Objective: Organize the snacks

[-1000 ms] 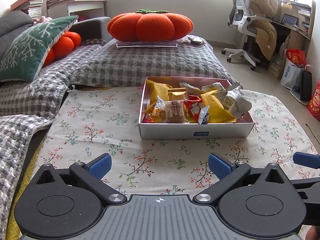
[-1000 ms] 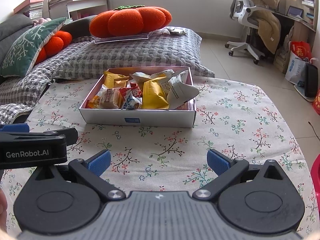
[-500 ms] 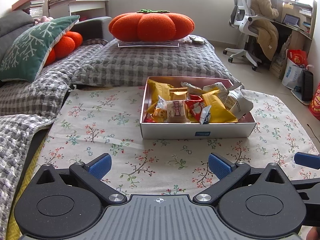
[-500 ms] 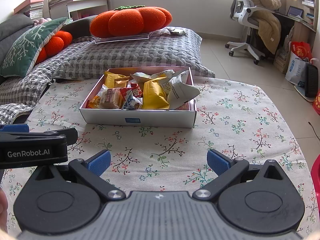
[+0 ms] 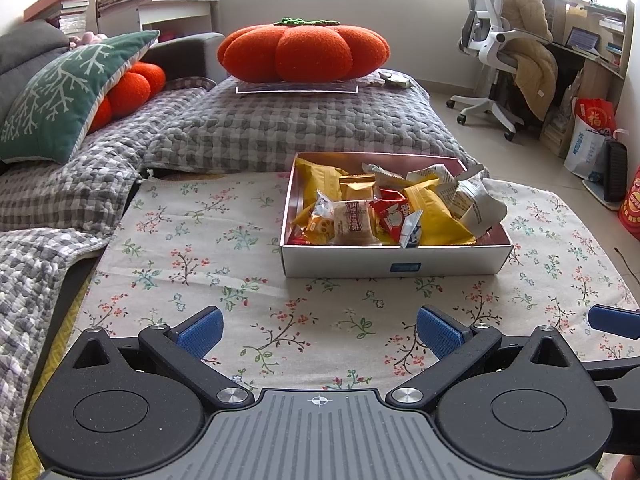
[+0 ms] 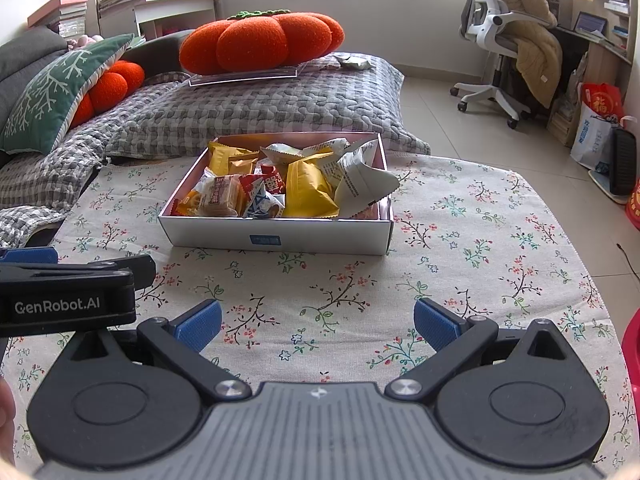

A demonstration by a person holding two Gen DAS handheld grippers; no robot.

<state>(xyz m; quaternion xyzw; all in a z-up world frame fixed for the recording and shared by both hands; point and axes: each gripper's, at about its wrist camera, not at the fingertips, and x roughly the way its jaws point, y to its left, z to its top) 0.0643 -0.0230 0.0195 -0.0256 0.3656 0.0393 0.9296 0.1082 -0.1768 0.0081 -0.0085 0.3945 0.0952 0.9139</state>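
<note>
While your left gripper point(image 5: 318, 330) and right gripper point(image 6: 317, 326) hover side by side with jaws spread wide and empty, the snack box point(image 5: 394, 266) sits toward the table's far edge, packets point(image 6: 308, 190) heaped inside. Bare floral tablecloth point(image 5: 192, 248) lies between you and its near wall, and to its left.

A shallow white box point(image 5: 394, 266) with a pinkish lining sits on the floral cloth, heaped with jumbled snack packets point(image 5: 384, 210) — yellow bags, a red pouch, a beige cake and what looks like a crumpled grey-white wrapper overhanging its right rim.
</note>
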